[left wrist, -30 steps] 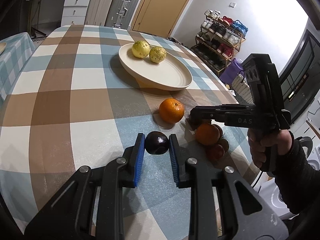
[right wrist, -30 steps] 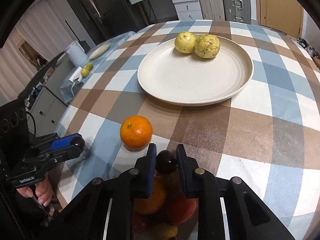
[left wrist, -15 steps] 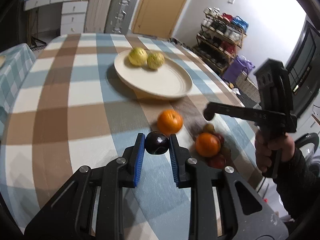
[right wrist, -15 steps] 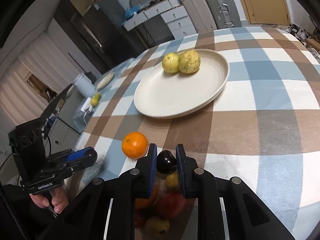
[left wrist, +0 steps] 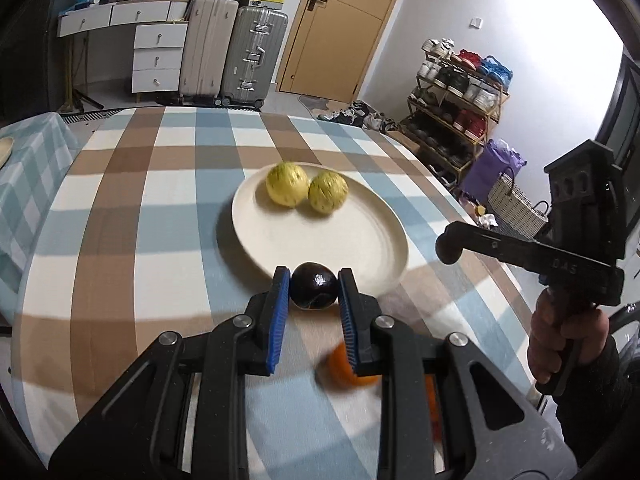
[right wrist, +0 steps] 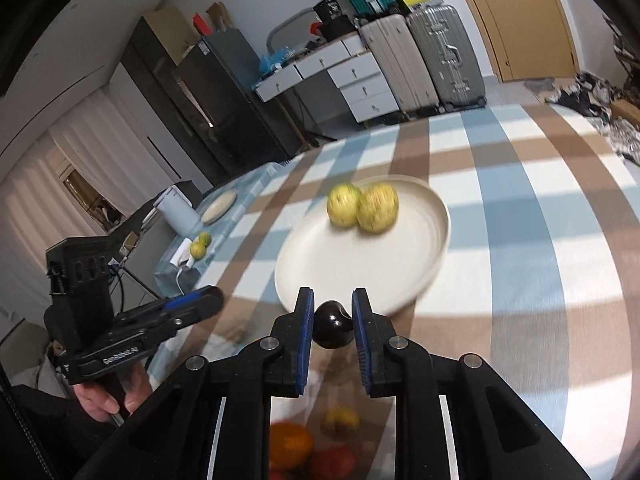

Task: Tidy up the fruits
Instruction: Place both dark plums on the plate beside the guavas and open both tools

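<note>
Right now, in the left wrist view, the left hand-held gripper (left wrist: 313,294) is clamping a dark plum (left wrist: 313,290) between its blue pads, holding it off the table (left wrist: 120,216) just short of the near rim of the cream plate (left wrist: 320,240). Two yellow-green fruits (left wrist: 306,190) are sitting side by side at about twelve o'clock on the plate. An orange (left wrist: 352,372) is showing blurred under the right-side finger, at roughly five o'clock from the plum. At three o'clock the right hand-held gripper (left wrist: 450,248) is reaching in side-on; I cannot tell from this angle what it is carrying.

Turning to the right wrist view, the right hand-held gripper (right wrist: 332,326) is squeezing a second dark plum (right wrist: 332,325), also poised at the plate's (right wrist: 420,272) near edge, around six o'clock. The yellow-green fruits (right wrist: 362,209) are lying toward the plate's far side. At nine o'clock the left hand-held gripper (right wrist: 208,300) is coming in, fingers together. Low in the picture, an orange fruit (right wrist: 290,446), a red one (right wrist: 334,460) and a small yellow one (right wrist: 340,418) are waiting on the table.

Judging by this, both plums are being carried to the plate. To do it well, each should be travelling clear over the rim, then being lowered onto bare plate at about six o'clock, apart from each other and from the yellow-green pair, with the pads letting go only once the fruit is resting, since round plums are likely to roll.
</note>
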A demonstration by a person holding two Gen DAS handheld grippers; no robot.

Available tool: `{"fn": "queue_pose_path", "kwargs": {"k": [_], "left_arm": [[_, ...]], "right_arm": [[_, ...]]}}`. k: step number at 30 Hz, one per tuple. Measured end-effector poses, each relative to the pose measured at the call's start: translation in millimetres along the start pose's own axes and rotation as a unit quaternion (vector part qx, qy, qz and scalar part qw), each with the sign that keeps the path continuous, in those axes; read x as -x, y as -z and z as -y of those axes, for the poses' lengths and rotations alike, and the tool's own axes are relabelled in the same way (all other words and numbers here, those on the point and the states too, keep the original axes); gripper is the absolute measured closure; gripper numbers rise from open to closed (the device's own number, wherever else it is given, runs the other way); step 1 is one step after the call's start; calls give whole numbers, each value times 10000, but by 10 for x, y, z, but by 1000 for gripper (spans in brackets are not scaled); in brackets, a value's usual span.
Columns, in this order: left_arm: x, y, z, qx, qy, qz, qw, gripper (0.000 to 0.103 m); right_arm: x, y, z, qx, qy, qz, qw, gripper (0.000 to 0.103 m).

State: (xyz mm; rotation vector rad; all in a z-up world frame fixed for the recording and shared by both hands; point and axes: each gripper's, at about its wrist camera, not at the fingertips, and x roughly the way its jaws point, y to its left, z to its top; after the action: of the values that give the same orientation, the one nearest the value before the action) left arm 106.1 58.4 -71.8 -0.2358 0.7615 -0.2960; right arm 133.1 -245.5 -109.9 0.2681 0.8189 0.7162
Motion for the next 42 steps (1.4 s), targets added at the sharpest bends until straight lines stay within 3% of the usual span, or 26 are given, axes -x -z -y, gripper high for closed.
{"fn": "queue_pose_path", "kwargs": {"k": [10, 20, 30, 42], "left_arm": [[-614, -393, -204, 208, -17, -139, 9997, 82], [-1023, -510, -460, 357, 16, -262, 9990, 82], [-1230, -585, -583, 291, 183, -437, 9985, 82], [-1365, -596, -660, 373, 210, -467, 9980, 82]], "right_arm": [[-369, -572, -73, 313, -246, -39, 9992, 84], [-1108, -986, -231, 537, -356, -375, 9972, 84], [-1700, -991, -339, 889, -217, -962, 9911, 83], [-1876, -940, -316, 1004, 91, -1112, 9887, 83]]}}
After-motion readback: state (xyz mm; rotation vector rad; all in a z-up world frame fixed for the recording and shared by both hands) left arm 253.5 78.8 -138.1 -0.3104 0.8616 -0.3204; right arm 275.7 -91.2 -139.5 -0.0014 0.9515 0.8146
